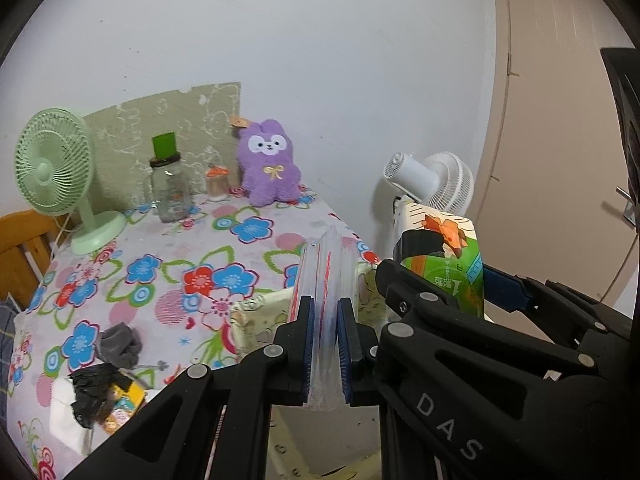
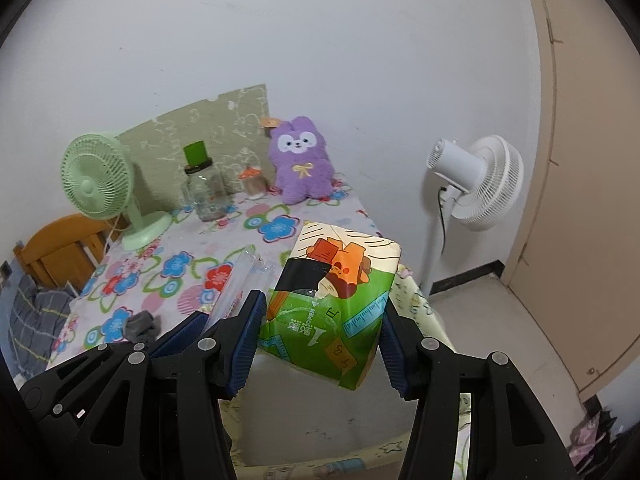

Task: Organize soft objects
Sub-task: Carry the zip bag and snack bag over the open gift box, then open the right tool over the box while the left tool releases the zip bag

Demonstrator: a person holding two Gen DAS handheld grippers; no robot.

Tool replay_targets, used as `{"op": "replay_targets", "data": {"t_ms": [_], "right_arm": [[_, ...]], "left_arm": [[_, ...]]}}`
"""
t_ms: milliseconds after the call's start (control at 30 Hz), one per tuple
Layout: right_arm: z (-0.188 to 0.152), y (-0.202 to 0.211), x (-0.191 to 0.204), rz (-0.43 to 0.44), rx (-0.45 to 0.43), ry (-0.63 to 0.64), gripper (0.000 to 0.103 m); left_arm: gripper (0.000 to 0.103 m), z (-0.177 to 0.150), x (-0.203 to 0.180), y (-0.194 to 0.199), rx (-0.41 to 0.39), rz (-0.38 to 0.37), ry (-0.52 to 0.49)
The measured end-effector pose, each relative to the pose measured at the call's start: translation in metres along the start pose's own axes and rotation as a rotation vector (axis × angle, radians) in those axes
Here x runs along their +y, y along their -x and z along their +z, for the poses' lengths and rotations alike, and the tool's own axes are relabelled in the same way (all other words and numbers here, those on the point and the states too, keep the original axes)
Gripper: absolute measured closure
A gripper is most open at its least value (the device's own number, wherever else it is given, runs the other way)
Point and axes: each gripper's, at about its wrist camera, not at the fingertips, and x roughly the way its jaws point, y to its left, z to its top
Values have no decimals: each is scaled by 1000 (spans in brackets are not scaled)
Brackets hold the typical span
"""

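Two grippers side by side at the near edge of a table point(image 1: 168, 240) covered with a flowered cloth. The left gripper point(image 1: 325, 332) is clamped on a clear plastic packet point(image 1: 326, 280) with red markings, which stands on edge between the blue pads and rises above them. The right gripper point(image 2: 320, 344) grips a green and cream tissue pack point(image 2: 332, 304) (printed with a cartoon figure), its pads pressing the pack's two sides. Both items are held above a cream fabric bin point(image 1: 260, 316) at the table's near edge. Farther back on the table: a grey sock point(image 1: 120, 344), a green fan point(image 1: 56, 168), a glass jar point(image 1: 170, 188) and a purple plush point(image 1: 270, 164) against the wall. A white fan point(image 2: 476, 184) stands on the floor to the right.
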Motion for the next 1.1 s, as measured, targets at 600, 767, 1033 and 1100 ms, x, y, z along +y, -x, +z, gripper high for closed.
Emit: {"op": "replay_targets", "data": {"t_ms": [600, 767, 1033, 1100], "right_arm": [[-24, -43, -23, -57, 121, -56, 46], [-27, -52, -25, -64, 147, -66, 45], [-24, -55, -23, -77, 150, -67, 40], [-23, -54, -23, -84, 146, -62, 37]], "left_arm": [[93, -19, -8, -47, 128, -56, -46], [90, -20, -9, -54, 136, -59, -85], [68, -17, -2, -55, 123, -27, -107], [64, -16, 0, -55, 126, -27, -94]]}}
